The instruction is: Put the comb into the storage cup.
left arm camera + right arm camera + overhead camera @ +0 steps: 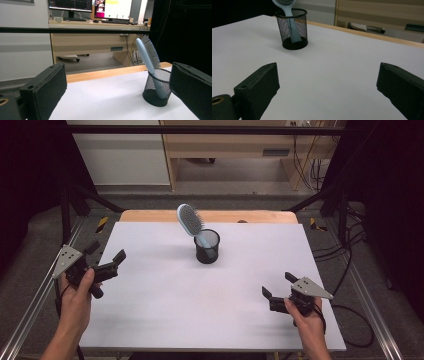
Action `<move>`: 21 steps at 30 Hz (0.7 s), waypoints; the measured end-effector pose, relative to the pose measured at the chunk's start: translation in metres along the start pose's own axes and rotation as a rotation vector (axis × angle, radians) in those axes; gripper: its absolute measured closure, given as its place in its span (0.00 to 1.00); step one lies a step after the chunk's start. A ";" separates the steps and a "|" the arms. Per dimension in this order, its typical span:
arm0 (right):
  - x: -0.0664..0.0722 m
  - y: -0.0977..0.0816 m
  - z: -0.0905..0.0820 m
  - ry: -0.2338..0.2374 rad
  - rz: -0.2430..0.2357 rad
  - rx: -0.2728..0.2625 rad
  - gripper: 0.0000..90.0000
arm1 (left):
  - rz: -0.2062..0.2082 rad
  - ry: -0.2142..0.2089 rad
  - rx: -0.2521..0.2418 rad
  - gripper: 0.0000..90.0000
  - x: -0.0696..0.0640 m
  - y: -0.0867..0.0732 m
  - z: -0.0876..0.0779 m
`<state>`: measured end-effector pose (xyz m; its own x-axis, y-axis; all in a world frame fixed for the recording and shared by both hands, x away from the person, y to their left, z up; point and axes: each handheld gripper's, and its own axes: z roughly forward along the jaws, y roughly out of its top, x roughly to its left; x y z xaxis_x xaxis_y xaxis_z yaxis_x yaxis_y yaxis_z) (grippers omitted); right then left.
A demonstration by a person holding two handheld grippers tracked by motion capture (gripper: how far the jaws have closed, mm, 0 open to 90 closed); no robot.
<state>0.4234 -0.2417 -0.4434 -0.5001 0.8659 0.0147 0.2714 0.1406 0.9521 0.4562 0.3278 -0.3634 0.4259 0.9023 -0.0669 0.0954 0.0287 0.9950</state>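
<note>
A white table (165, 310) stands before a wooden desk (225, 145). The hairbrush (190, 221) leans in its mesh cup (206, 247), well apart from both gaping, empty grippers: left gripper (106, 256), right gripper (278, 285).

Each bare-armed hand carries a black two-jaw handheld gripper: the left gripper (106, 253) and the right gripper (278, 285) both wear a grey three-cornered plate (dotted with small holes), with thick, black, foam-faced jaws.
</note>
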 end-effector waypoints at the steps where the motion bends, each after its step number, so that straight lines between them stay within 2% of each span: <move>1: -0.001 -0.001 -0.001 -0.001 0.002 0.000 0.05 | 0.000 0.001 0.002 0.02 0.002 -0.001 -0.002; 6: -0.006 -0.006 -0.004 0.007 0.033 0.029 0.04 | 0.003 0.007 0.004 0.02 0.007 -0.006 -0.008; 14: -0.013 -0.012 -0.010 0.003 0.075 0.009 0.06 | 0.015 0.015 0.012 0.02 0.014 -0.015 -0.018; 21: -0.015 -0.016 -0.012 -0.002 0.041 -0.019 0.05 | 0.019 0.013 0.006 0.02 0.017 -0.021 -0.025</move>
<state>0.4165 -0.2623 -0.4547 -0.4869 0.8719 0.0531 0.2760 0.0959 0.9564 0.4385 0.3535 -0.3837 0.4161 0.9081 -0.0467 0.0928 0.0087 0.9956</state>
